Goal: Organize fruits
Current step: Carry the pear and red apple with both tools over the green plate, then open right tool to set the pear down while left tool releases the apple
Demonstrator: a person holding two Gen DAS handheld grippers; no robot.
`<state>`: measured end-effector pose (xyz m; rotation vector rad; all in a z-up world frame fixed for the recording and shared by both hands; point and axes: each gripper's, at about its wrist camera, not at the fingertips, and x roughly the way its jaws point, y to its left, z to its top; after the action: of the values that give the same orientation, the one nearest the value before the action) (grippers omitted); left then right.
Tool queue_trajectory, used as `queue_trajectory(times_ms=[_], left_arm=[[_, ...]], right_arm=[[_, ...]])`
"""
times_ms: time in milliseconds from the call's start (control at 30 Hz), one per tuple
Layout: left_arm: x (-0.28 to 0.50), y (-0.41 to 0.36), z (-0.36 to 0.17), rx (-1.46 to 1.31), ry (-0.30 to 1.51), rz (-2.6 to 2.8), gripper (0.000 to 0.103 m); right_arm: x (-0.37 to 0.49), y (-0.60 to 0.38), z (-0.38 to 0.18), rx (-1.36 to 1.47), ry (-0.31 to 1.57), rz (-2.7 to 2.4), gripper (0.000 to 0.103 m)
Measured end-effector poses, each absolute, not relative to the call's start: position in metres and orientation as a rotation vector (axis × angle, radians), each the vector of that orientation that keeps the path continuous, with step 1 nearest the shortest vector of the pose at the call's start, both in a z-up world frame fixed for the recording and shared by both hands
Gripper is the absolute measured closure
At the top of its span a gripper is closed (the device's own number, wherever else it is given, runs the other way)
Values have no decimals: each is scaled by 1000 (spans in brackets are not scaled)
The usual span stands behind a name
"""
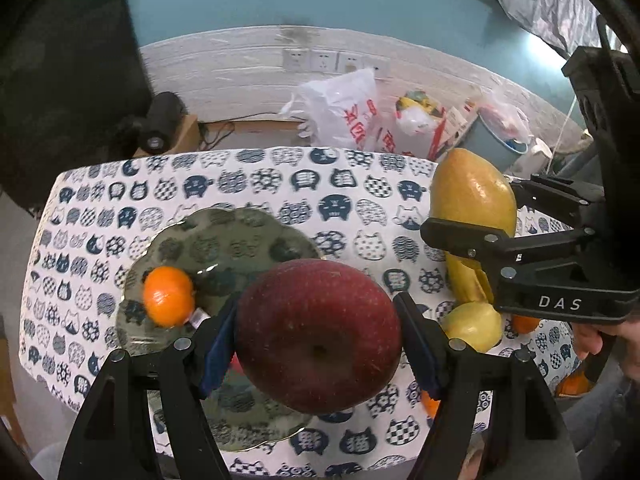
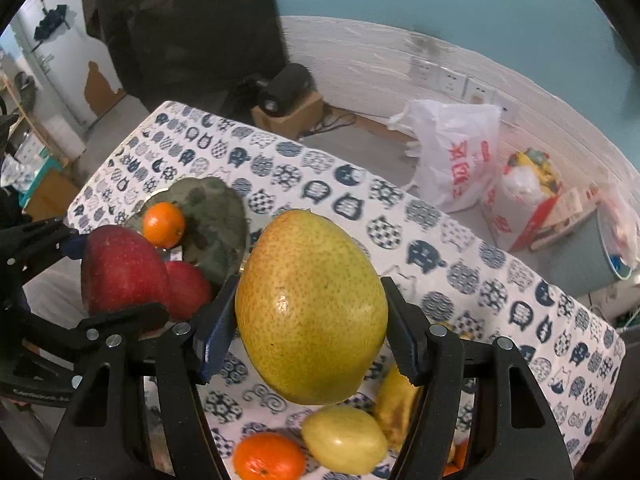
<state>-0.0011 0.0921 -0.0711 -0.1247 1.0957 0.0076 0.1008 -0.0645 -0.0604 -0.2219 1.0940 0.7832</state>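
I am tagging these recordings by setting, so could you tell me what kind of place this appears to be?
Probably a lived-in room at home, not a lab: a table under a cat-print tablecloth, filled plastic shopping bags on the floor by the wall, and a row of wall sockets above them.

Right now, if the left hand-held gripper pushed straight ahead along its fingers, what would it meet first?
Probably the glass plate: the left hand-held gripper, shut on the red apple, points down over it. Depth is uncertain.

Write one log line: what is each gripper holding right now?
left gripper: shut on red apple, above plate | right gripper: shut on pear | plate: one orange | tablecloth: lemon
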Motion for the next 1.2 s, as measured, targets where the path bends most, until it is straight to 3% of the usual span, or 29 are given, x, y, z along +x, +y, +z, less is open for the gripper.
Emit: queue_trajectory(times_ms=[600, 1200], left_arm=[[-32, 164, -91, -193, 1115, 124, 27], [-41, 215, -154, -215, 1246, 223, 27]], right_arm=[[89, 21, -81, -289, 1140, 881, 36], [82, 73, -117, -378, 1204, 900, 36]])
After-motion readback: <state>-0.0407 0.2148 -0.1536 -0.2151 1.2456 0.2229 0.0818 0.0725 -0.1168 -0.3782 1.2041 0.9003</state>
